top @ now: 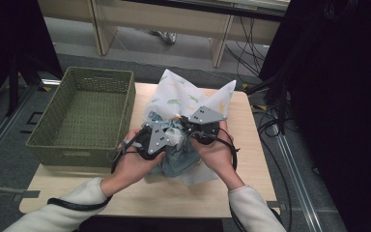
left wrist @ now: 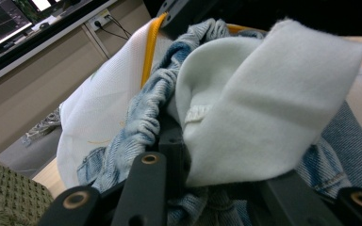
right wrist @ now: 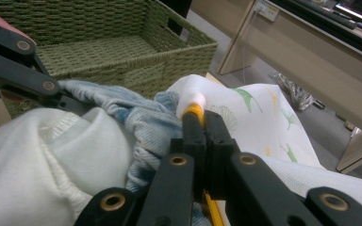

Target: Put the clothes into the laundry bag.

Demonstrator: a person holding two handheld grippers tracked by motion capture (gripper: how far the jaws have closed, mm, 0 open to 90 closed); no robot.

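While both grippers meet over the clothes heap at the table's (top: 251, 159) middle, each is clenched on cloth.
Left gripper (left wrist: 169, 155) grasps the denim garment (left wrist: 146, 122) with its white lining (left wrist: 264, 113); right gripper (right wrist: 201, 129) pinches a yellow cord (right wrist: 193, 111) of the leaf-print cloth (top: 188, 96), whose points aim at the far edge. Right gripper view shows the green basket (right wrist: 122, 47) inside.

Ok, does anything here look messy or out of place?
Yes: the clothes lie in a crumpled heap on the table, denim and white fabric tangled together, while the basket beside them has nothing in it. Both hand-held grippers, left and right, are pinching the heap. Nothing looks spilled or torn.
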